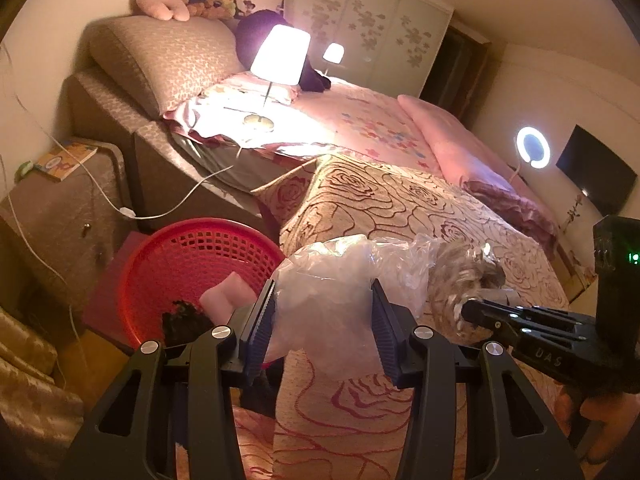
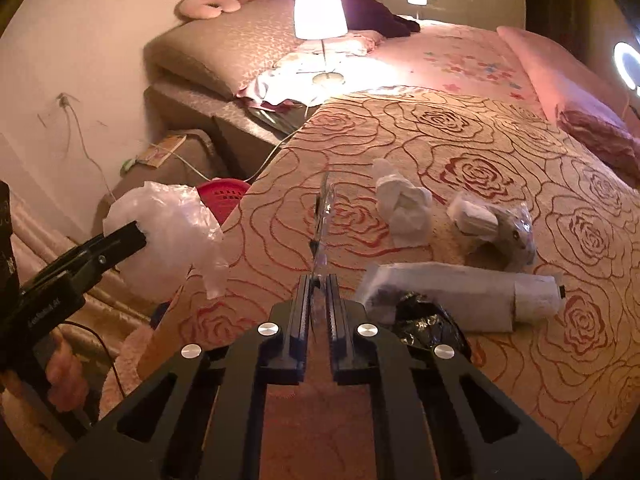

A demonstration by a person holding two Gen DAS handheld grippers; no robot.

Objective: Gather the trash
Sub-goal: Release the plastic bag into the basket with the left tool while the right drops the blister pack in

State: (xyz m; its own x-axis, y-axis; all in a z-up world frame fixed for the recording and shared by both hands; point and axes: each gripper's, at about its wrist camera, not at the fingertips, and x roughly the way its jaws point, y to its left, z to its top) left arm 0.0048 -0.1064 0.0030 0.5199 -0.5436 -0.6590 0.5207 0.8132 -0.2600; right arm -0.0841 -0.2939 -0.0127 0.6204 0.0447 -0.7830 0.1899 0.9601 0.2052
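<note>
Your left claw (image 1: 324,320) points forward and down, its jaws part-way apart and pressed against the sides of a crumpled clear plastic bag (image 1: 320,280). Your right claw (image 2: 320,304) tilts down more steeply, its jaws drawn almost together and pinching a thin clear wrapper (image 2: 322,224) edge-on between the pads. In the right wrist view, your left hand's fingers (image 2: 66,372) wrap the handle at the lower left. The two claws sit near each other, side by side.

Two lit lamps (image 2: 320,12), one red basket (image 1: 196,276), five trash pieces (image 2: 404,204) (bedspread only).
</note>
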